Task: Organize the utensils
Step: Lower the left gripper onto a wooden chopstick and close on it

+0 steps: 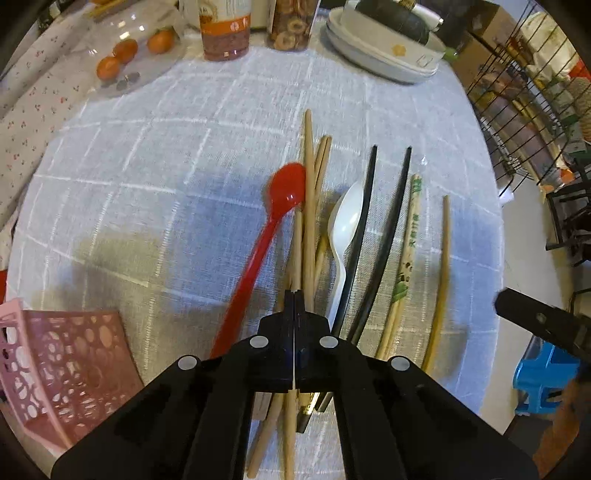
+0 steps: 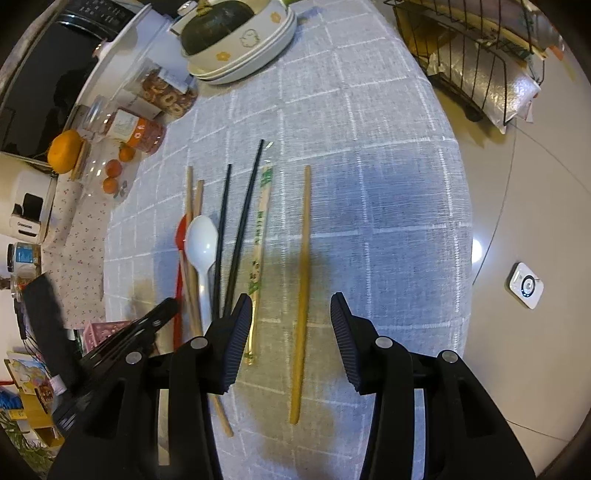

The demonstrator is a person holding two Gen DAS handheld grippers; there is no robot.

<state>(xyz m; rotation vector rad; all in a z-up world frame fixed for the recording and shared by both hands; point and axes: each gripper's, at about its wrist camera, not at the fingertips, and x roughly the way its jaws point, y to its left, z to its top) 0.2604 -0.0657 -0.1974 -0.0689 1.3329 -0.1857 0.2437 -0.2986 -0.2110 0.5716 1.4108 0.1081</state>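
Utensils lie on a grey checked tablecloth. In the left wrist view there are a red spoon [image 1: 258, 254], a bundle of wooden chopsticks [image 1: 309, 206], a white spoon [image 1: 345, 225], two black chopsticks [image 1: 388, 243], a printed chopstick [image 1: 406, 251] and a lone wooden chopstick [image 1: 443, 273]. My left gripper [image 1: 294, 295] is shut over the bundle's near part; I cannot tell if it grips one. My right gripper [image 2: 291, 314] is open and straddles the lone wooden chopstick [image 2: 303, 280], with the printed chopstick [image 2: 258, 251], the black pair [image 2: 236, 236] and the white spoon [image 2: 201, 247] to its left.
A pink perforated basket [image 1: 66, 369] stands at the near left. Stacked white dishes [image 1: 384, 51] holding a dark squash, jars [image 1: 225, 29] and a clear plate of oranges [image 1: 125, 55] stand at the back. A wire rack [image 2: 472, 55] stands beyond the table's right edge [image 2: 465, 221].
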